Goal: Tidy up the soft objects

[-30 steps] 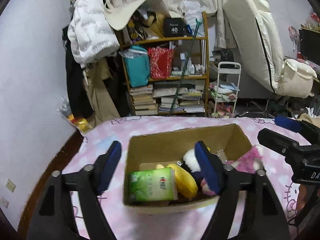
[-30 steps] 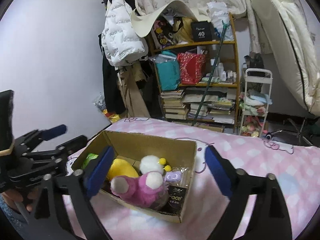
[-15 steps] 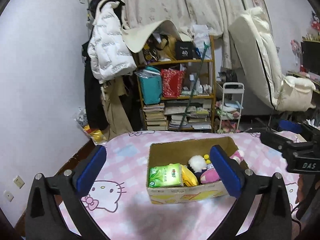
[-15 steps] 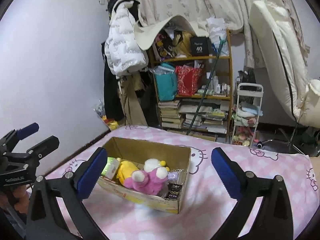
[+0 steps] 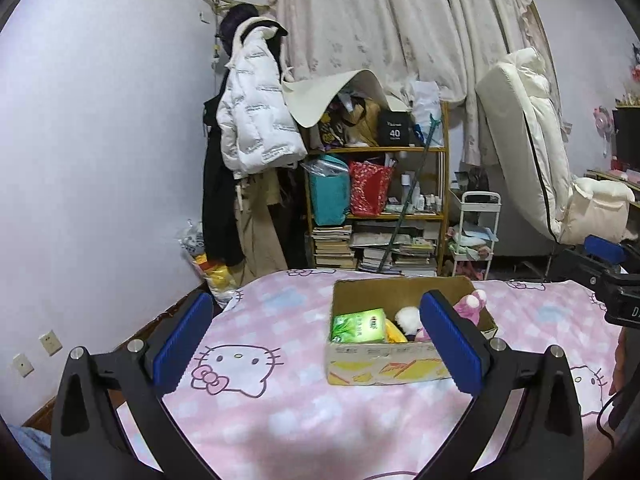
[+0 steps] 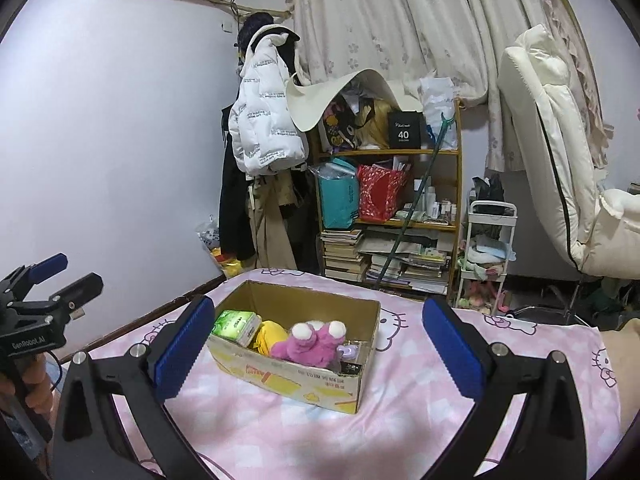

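My left gripper (image 5: 318,338) and right gripper (image 6: 316,340) both hold their 2 fingers wide apart, gripping nothing. The cardboard box (image 6: 280,372) sits ahead between my right fingers, holding the pink plush (image 6: 310,344), yellow plush (image 6: 270,334) and green tissue pack (image 5: 358,326).

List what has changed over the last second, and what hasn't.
Both grippers have pulled up and back from the cardboard box: the left gripper, a second ago low at the box rim, now sits well short of it; the right gripper retreated likewise. Neither took or released anything; both stay open. The green tissue pack, yellow toy and pink plush lie unmoved inside.
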`<state>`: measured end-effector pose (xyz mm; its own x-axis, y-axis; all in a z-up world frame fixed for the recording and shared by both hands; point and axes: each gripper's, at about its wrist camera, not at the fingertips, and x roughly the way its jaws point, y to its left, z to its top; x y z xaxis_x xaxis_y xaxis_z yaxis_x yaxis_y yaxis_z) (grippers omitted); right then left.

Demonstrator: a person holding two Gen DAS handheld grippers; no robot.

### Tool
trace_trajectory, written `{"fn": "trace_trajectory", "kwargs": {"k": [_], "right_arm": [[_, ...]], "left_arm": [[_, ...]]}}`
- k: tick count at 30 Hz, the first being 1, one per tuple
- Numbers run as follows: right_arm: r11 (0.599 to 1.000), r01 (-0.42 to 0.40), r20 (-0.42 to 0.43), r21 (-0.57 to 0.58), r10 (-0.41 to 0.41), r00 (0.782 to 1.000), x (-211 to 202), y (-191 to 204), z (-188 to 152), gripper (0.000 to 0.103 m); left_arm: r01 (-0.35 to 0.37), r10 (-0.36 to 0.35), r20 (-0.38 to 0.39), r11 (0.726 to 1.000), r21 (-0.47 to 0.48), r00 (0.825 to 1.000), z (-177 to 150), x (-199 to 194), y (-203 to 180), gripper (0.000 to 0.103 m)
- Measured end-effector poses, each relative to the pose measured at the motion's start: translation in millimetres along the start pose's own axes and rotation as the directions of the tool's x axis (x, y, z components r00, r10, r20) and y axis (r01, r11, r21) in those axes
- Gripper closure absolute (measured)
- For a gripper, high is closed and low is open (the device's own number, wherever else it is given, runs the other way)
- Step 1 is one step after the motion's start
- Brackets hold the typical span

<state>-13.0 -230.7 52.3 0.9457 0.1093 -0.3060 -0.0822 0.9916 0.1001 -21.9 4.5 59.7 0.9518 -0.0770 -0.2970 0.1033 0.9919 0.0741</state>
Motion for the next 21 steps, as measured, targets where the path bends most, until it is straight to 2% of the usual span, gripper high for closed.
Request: {"fn": "trace_trajectory", "kwargs": {"k": [9, 16, 21], "right_arm": [[1.0, 0.022, 0.028, 0.002, -0.022, 0.999, 2.9, -4.4, -19.8, 0.0], [0.999, 0.041, -0.026, -0.005, -0.041, 0.999, 19.5, -9.3, -33.8, 0.0], [0.998, 0.063, -0.011, -0.005, -0.063, 0.998, 22.3, -12.2, -39.8, 0.0]], "left_arm": [[0.012, -0.013, -0.005, 0.999, -0.031, 1.0, -21.7, 5.6, 8.8, 0.001], [-0.007, 0.007, -0.041, 1.0, 0.014, 0.999, -38.4, 23.9, 3.0, 0.001], [-0.007, 0.009, -0.078, 1.0, 0.028, 0.997, -45.8, 35.3, -0.7, 0.001]]}}
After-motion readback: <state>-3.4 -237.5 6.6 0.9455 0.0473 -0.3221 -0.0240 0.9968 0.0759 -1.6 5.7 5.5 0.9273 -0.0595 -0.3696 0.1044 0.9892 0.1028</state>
